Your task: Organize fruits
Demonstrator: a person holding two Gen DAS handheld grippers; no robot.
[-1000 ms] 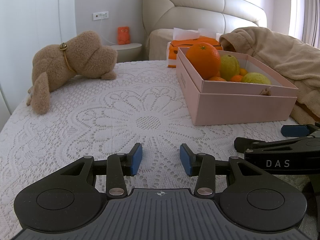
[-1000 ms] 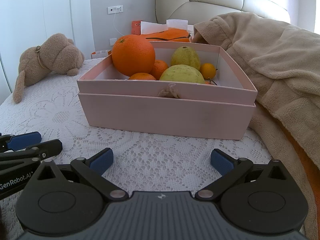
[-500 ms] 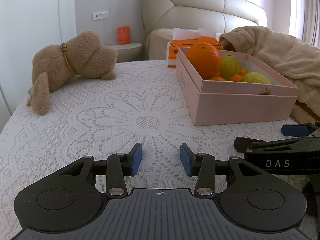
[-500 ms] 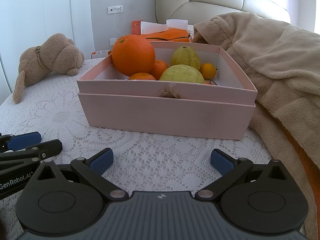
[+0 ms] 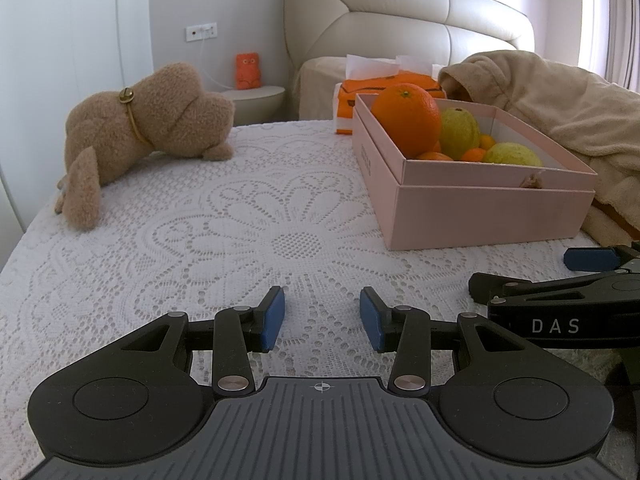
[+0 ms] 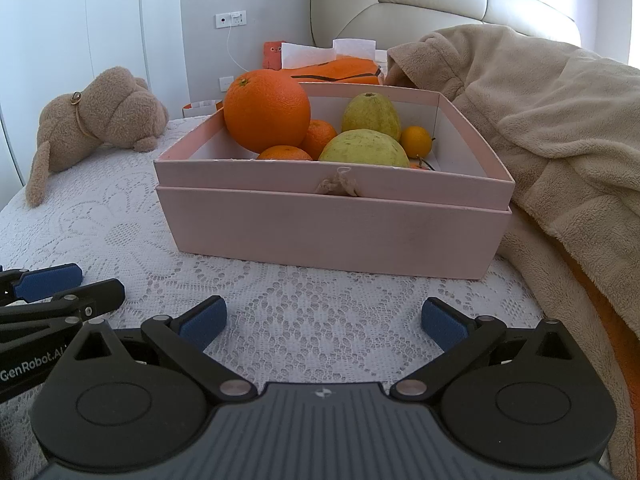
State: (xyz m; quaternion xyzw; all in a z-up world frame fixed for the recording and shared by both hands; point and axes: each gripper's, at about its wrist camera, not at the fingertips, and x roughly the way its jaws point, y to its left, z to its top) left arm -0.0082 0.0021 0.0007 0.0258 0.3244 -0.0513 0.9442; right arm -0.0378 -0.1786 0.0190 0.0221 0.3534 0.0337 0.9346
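Note:
A pink box (image 6: 332,236) (image 5: 480,212) stands on the white lace cover and holds the fruit. A big orange (image 6: 267,110) (image 5: 405,114) rests on top at its left. Two yellow-green guavas (image 6: 364,148) (image 5: 512,155) and several small oranges (image 6: 320,138) lie beside it. My right gripper (image 6: 322,322) hovers open just in front of the box, with nothing between its blue pads. To its left my left gripper (image 5: 322,318) hangs over bare lace, half open and empty. Each gripper shows at the edge of the other's view.
A brown plush dog (image 5: 140,128) lies at the far left of the bed. A beige fleece blanket (image 6: 540,120) is heaped right of the box. Behind the box sits an orange tissue pack (image 5: 384,84), then the headboard (image 5: 400,20). A nightstand (image 5: 256,96) stands by the wall.

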